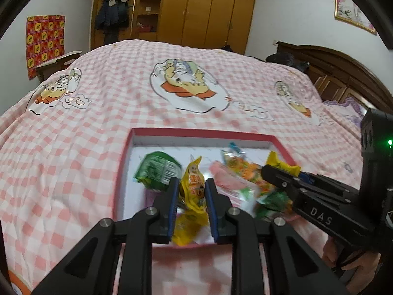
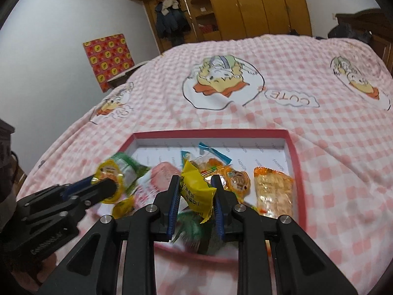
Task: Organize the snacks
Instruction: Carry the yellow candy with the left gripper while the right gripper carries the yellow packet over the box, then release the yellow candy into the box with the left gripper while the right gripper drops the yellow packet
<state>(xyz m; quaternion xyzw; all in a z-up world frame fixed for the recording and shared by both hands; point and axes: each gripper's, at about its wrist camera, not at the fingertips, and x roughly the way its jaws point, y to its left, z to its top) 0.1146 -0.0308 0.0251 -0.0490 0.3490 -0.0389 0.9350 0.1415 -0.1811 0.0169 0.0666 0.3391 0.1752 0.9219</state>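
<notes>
A shallow red-rimmed box [image 1: 201, 132] with a white floor lies on the bed and holds several snack packets; it also shows in the right wrist view [image 2: 292, 152]. My left gripper [image 1: 190, 184] is shut on a yellow-orange snack packet [image 1: 194, 186], held over the box's near left part. My right gripper [image 2: 195, 186] is shut on a yellow packet [image 2: 196, 191], over the box's near middle. The right gripper shows at the right of the left wrist view [image 1: 282, 174]. A green packet [image 1: 157, 169], a pink packet [image 1: 228, 179] and orange packets [image 2: 272, 191] lie in the box.
The box sits on a pink checked bedspread [image 1: 98, 123] with duck prints. A dark wooden headboard [image 1: 343, 73] is at the right, a wardrobe [image 1: 208, 9] stands beyond the bed, and a low wooden stand [image 1: 59, 61] is at the far left.
</notes>
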